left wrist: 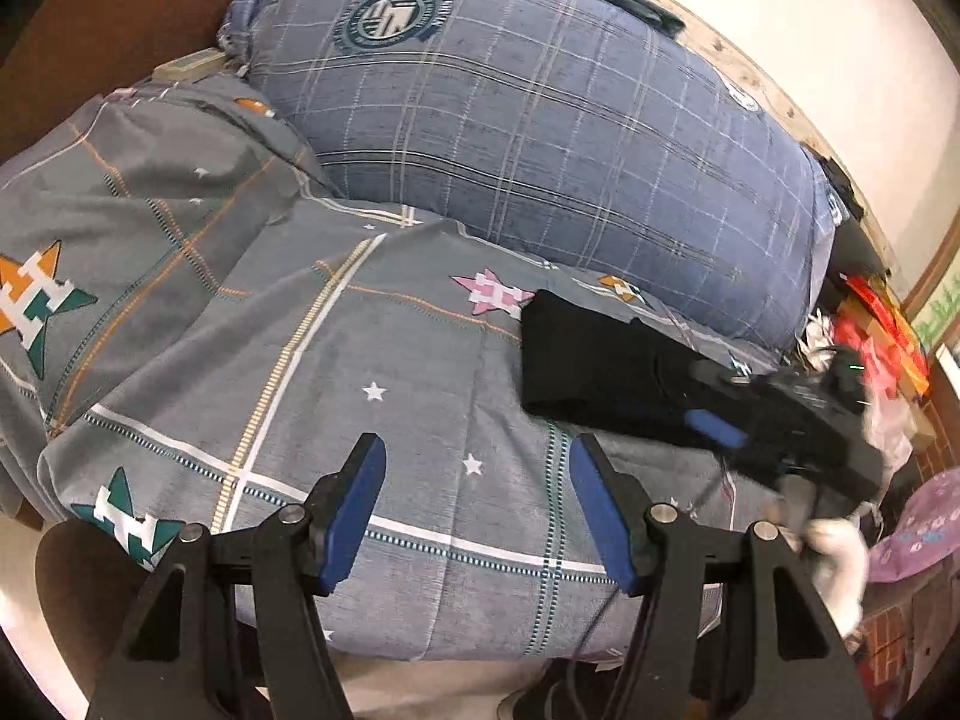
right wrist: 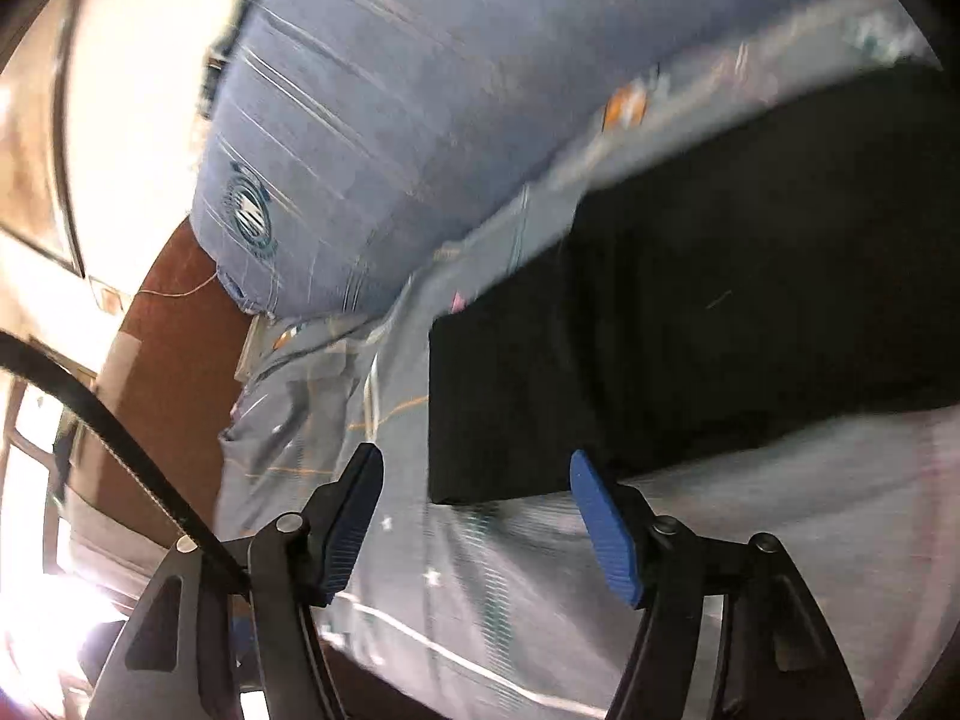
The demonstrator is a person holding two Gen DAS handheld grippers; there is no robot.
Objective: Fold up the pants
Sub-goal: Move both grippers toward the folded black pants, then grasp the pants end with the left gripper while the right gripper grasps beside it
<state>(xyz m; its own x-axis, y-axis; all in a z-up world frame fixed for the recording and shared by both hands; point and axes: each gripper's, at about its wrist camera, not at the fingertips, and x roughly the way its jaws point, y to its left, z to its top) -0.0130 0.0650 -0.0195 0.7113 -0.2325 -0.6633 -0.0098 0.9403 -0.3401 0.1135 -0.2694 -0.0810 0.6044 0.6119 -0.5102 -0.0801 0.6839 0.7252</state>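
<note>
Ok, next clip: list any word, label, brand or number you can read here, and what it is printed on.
"H": block letter inside the star prints on the grey bedsheet.
Round emblem on the blue plaid pillow: ring lettering too small to read.
Coloured packaging at the right edge: too blurred.
Black folded pants: no text visible.

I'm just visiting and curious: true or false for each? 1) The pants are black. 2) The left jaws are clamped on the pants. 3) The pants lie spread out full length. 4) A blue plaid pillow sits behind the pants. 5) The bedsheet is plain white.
1) True: the pants are black.
2) False: the left gripper stands open over the bedsheet, holding nothing.
3) False: they lie folded into a compact rectangle.
4) True: the blue plaid pillow sits behind them.
5) False: the bedsheet is grey with stripes and star patterns.
</note>
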